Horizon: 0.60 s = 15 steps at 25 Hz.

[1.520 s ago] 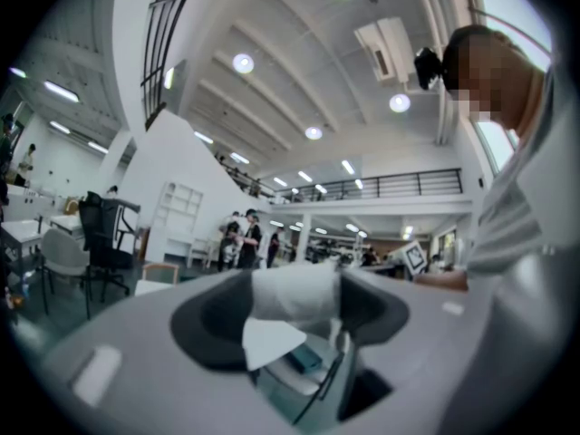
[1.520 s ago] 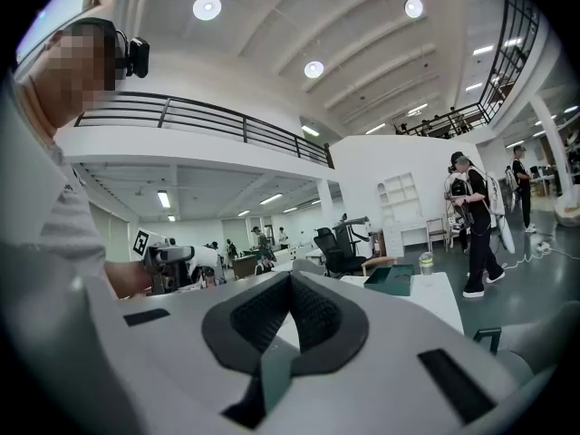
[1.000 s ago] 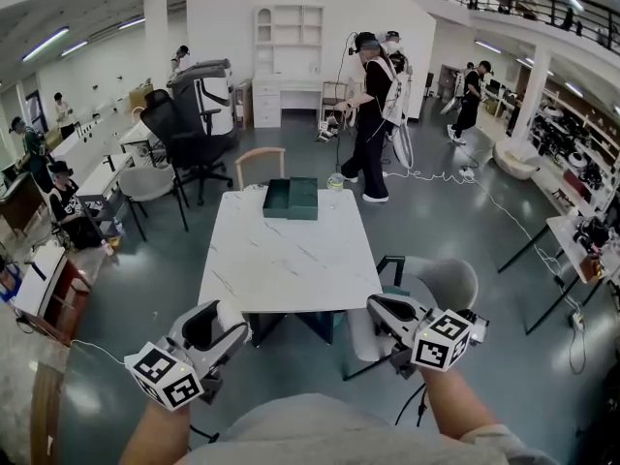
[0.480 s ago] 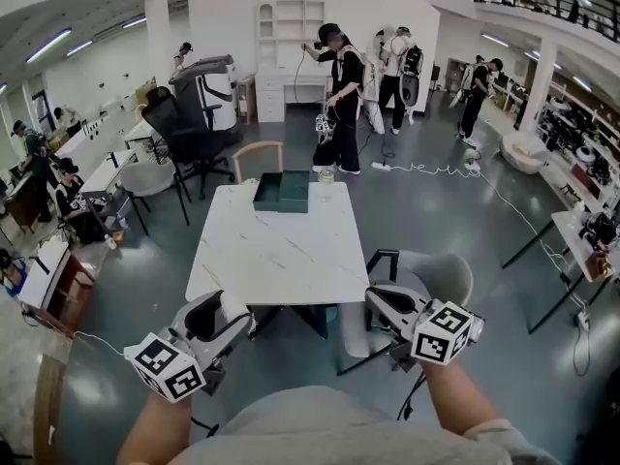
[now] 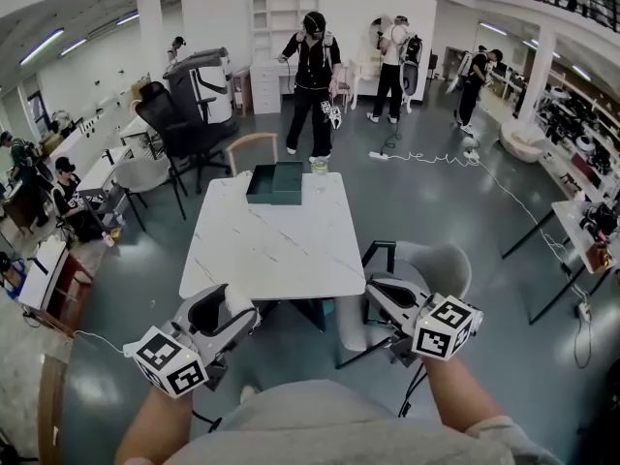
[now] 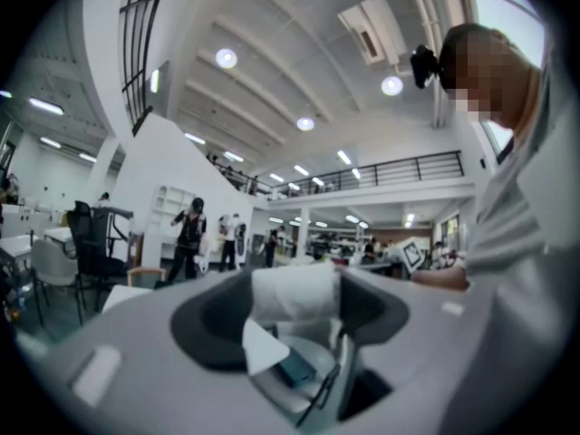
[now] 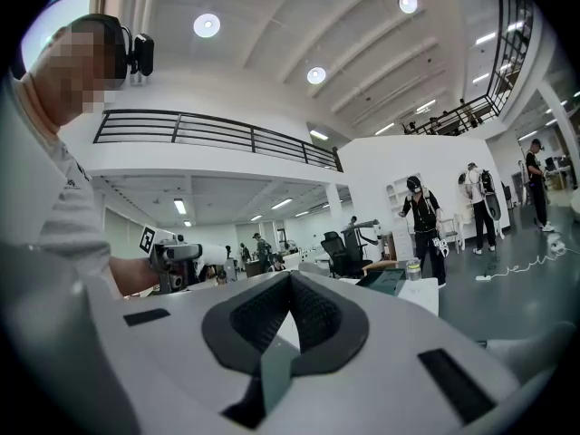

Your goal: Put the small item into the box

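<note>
White marble table (image 5: 281, 250) stands ahead of both grippers, the green box (image 5: 275, 183) open at its far end. The left gripper (image 5: 231, 305) clamps the small white item (image 6: 294, 293); the right gripper (image 5: 381, 294) has its jaws pressed together, empty.

White, grey-veined bench (image 5: 276, 250) straight ahead, square on the glossy grey floor (image 5: 455, 231). At the far edge, left of centre, a dark green box (image 5: 275, 183), lying open, two halves flat side by side. Just beside its right corner, a small clear jar (image 5: 319, 166), upright, right at the far rim.
</note>
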Each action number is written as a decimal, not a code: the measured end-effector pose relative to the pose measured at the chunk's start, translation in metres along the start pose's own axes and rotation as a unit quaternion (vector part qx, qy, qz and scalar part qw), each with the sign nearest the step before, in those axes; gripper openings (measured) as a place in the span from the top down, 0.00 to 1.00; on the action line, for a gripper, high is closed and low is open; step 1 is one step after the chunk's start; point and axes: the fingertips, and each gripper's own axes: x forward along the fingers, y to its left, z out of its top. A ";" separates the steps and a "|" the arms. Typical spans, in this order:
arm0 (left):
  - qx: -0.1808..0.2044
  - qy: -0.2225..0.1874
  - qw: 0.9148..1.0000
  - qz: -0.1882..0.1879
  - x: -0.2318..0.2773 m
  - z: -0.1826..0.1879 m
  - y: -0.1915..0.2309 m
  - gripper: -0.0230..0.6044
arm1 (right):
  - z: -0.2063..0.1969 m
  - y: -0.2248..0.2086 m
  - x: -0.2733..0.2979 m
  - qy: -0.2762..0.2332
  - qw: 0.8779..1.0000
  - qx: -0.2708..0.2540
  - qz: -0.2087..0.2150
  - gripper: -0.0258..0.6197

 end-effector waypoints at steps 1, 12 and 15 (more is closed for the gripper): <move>-0.001 0.000 1.000 -0.002 0.002 -0.001 0.001 0.51 | -0.001 -0.001 0.001 0.001 1.000 0.000 -0.001 0.95; -0.022 -0.004 0.999 -0.045 0.029 -0.013 0.033 0.51 | -0.007 -0.019 0.016 0.014 0.999 0.004 -0.041 0.95; -0.024 -0.009 0.998 -0.061 0.035 -0.011 0.055 0.51 | -0.004 -0.024 0.033 0.014 0.998 0.003 -0.054 0.95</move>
